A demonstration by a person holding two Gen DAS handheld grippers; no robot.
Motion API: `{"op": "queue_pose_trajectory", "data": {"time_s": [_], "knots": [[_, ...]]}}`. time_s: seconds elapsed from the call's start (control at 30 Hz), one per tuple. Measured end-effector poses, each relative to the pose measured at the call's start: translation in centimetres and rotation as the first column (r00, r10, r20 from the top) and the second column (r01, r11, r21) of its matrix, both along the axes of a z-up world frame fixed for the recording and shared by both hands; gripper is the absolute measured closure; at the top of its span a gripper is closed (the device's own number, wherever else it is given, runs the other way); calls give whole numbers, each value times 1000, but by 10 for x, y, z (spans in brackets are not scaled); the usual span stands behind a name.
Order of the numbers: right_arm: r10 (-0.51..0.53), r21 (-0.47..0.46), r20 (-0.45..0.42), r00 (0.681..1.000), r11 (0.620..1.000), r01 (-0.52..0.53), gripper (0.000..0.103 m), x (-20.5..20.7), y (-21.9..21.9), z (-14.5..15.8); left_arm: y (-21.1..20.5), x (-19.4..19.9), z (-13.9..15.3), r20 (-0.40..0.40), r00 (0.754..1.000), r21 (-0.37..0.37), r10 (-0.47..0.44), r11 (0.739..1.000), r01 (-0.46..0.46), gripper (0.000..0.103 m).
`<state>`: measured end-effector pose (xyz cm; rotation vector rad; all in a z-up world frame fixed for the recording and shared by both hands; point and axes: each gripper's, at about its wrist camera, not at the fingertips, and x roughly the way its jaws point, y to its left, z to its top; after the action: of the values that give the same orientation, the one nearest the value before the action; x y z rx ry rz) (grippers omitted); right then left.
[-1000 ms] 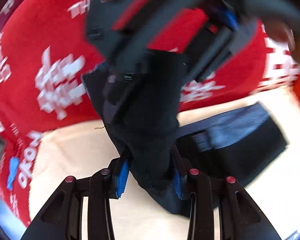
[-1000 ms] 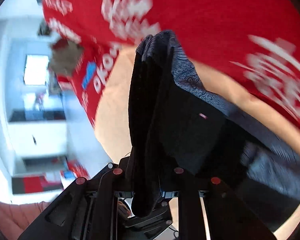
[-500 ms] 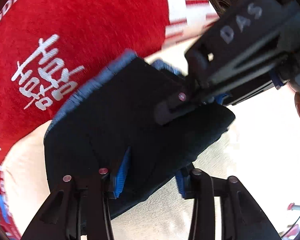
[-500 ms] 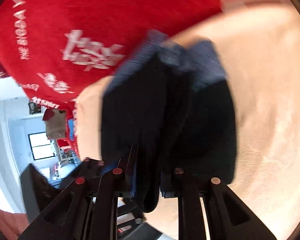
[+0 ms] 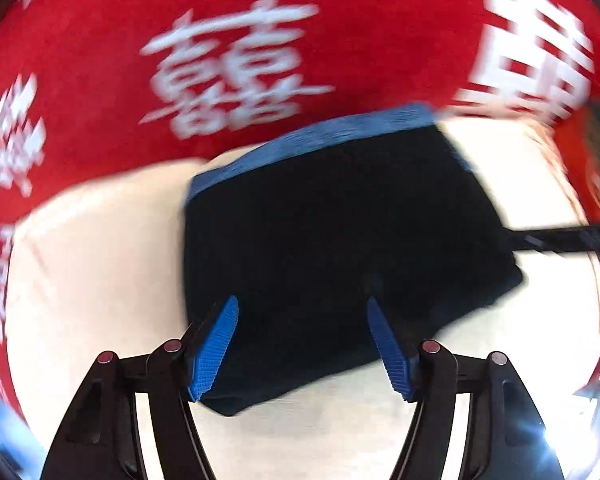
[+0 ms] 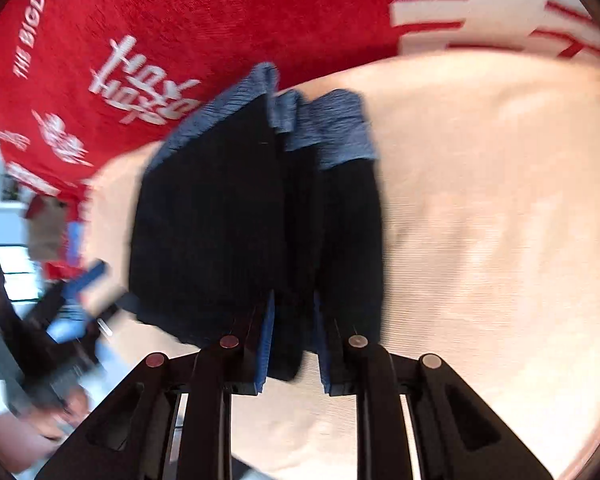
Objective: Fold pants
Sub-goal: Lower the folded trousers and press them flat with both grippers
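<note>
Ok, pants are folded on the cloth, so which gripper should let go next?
Probably right. The right gripper is shut on the pants' edge, while the left gripper is opening, its pads off the fabric.

This looks like a home, likely a bedroom or living space. A pale cream ribbed fabric surface [image 6: 480, 220], soft like a mattress or cushion, lies near, and a bright red cloth printed with white festive characters and lettering [image 5: 228, 76] drapes beyond it on the far side. At the far left, white walls and a dark-framed window [image 6: 18, 276] show, blurred.
</note>
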<state>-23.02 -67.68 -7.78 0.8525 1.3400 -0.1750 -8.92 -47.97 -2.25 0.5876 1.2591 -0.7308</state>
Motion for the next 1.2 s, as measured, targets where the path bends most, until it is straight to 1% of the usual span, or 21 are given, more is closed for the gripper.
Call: {"op": "queue_pose_trajectory", "data": {"time_s": [0.03,0.07,0.1,0.17,0.2,0.23,0.3,0.33,0.4,0.43,0.47,0.5,0.53,0.57,0.63,0.67,0.87,0.9,0.93,1.0,1.2], "knots": [[-7,-57,-53,999,998,4,83,-3,-1,2,3,6,-8,-19,999,24,28,999,-27,35],[-18,-88,-76,997,996,11,81,-6,-4,5,6,13,-18,-40,997,47,61,997,-59,35],[-34,-87,-60,998,996,29,79,-10,-5,11,8,17,-25,-50,995,52,80,996,-78,35],[-77,-56,26,997,995,79,78,-16,-4,31,9,18,-31,-63,993,41,102,994,-99,35],[-76,-61,48,996,995,79,77,-14,-1,39,9,17,-33,-57,993,35,106,994,-104,34],[-67,-78,68,995,994,72,75,-9,4,47,8,16,-34,-46,993,37,108,994,-107,27],[-31,-113,109,994,993,44,73,8,17,58,7,12,-35,-6,993,53,121,991,-120,18],[-15,-116,124,992,993,30,73,14,22,60,7,12,-36,-7,992,50,123,991,-122,18],[20,-108,109,994,994,-8,73,28,32,53,8,12,-38,-17,992,37,125,992,-125,18],[29,-107,86,996,994,-20,73,29,35,46,9,13,-39,-21,992,33,124,992,-123,17],[39,-109,44,998,993,-34,73,30,40,33,11,11,-42,-22,992,29,123,992,-122,17],[45,-116,13,999,992,-43,73,30,42,23,13,11,-44,-24,992,28,121,992,-121,15],[49,-116,-21,999,992,-51,73,28,44,9,13,11,-45,-18,993,36,119,992,-119,10],[39,-113,-13,999,993,-40,73,16,42,8,14,11,-47,-11,993,47,119,992,-119,8],[31,-118,14,999,993,-29,74,10,42,8,17,15,-51,-14,992,42,127,991,-126,7],[42,-132,9,999,990,-41,73,10,43,10,16,18,-53,-23,991,39,132,991,-131,7],[60,-169,-16,998,984,-61,73,16,48,10,17,18,-57,-24,991,48,129,991,-127,7],[58,-171,-16,998,984,-60,73,16,48,10,18,18,-58,-30,991,49,131,990,-129,3],[57,-172,-16,998,983,-59,73,17,49,10,16,23,-60,-40,990,53,137,989,-135,1],[56,-172,-17,998,983,-58,73,20,51,9,17,28,-64,-64,986,44,155,987,-152,1],[59,-183,-20,998,981,-62,72,19,51,10,18,26,-67,-57,987,37,151,988,-149,1]]}}
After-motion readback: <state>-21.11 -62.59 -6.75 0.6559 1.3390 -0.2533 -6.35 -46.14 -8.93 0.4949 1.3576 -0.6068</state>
